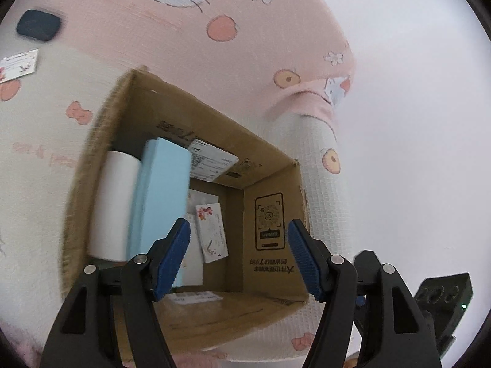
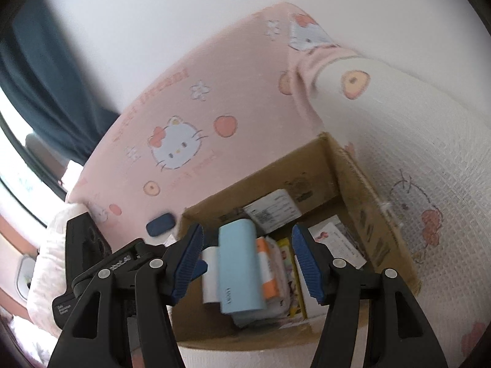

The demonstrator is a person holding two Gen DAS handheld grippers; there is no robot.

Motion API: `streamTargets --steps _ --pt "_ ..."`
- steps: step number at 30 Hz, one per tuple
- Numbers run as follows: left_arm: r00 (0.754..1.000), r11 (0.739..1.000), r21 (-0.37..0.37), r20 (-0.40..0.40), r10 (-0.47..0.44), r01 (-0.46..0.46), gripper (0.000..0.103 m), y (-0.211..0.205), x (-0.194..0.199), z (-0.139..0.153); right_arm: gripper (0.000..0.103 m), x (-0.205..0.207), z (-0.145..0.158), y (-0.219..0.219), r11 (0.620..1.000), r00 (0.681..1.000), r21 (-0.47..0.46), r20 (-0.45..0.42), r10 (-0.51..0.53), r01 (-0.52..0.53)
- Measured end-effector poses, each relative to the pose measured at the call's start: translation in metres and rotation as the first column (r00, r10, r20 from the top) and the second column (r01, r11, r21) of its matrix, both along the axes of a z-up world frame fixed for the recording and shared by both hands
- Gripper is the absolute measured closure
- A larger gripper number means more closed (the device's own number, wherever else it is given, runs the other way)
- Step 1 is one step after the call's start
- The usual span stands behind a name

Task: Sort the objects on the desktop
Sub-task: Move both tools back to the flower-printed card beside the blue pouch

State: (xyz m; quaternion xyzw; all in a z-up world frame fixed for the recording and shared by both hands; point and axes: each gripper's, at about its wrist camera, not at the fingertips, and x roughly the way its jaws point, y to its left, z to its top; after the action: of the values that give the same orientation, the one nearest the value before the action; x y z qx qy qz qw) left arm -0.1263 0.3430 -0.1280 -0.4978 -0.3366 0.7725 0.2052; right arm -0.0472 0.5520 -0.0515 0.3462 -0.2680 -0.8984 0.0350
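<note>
A bed with a pink cartoon blanket (image 1: 172, 40) carries the cardboard box (image 1: 270, 178). I see both grippers wide and empty, left gripper (image 1: 237, 256), right gripper (image 2: 247, 263). The dark blue case (image 1: 38, 25) lies outside at 10 o'clock, nearer my left.

This looks like a bedroom in a home: a soft bed surface is covered by a white quilted blanket (image 1: 36, 165) printed with pink bows, and a pink cartoon-cat pillow or bolster (image 2: 190, 116) lies along its far side against a plain white wall (image 2: 147, 30). At the far left of the right wrist view, a dark teal curtain (image 2: 46, 86) hangs beside a dark-framed window (image 2: 18, 165). An open brown cardboard box (image 1: 267, 165) of household odds and ends sits on the blanket.
</note>
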Motion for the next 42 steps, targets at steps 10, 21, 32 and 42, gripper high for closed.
streamTargets --steps 10,21,32,42 --pt "0.999 0.999 0.022 -0.023 0.032 -0.032 0.033 -0.072 0.017 0.016 0.019 0.007 0.025 -0.072 0.999 1.0 0.048 -0.021 0.024 -0.023" --pt "0.994 0.992 0.066 -0.001 0.106 -0.105 0.033 -0.185 0.009 -0.004 0.018 -0.022 0.018 -0.171 0.992 0.996 0.096 0.001 0.086 -0.085" --pt "0.965 0.966 0.05 0.087 0.248 -0.252 0.033 -0.303 -0.005 -0.054 0.018 -0.086 -0.01 -0.27 0.982 0.98 0.062 0.096 0.174 -0.181" --pt "0.961 0.966 -0.043 0.103 0.256 -0.253 0.033 -0.365 -0.023 -0.09 0.018 -0.132 -0.046 -0.335 0.965 0.955 0.038 0.161 0.249 -0.258"
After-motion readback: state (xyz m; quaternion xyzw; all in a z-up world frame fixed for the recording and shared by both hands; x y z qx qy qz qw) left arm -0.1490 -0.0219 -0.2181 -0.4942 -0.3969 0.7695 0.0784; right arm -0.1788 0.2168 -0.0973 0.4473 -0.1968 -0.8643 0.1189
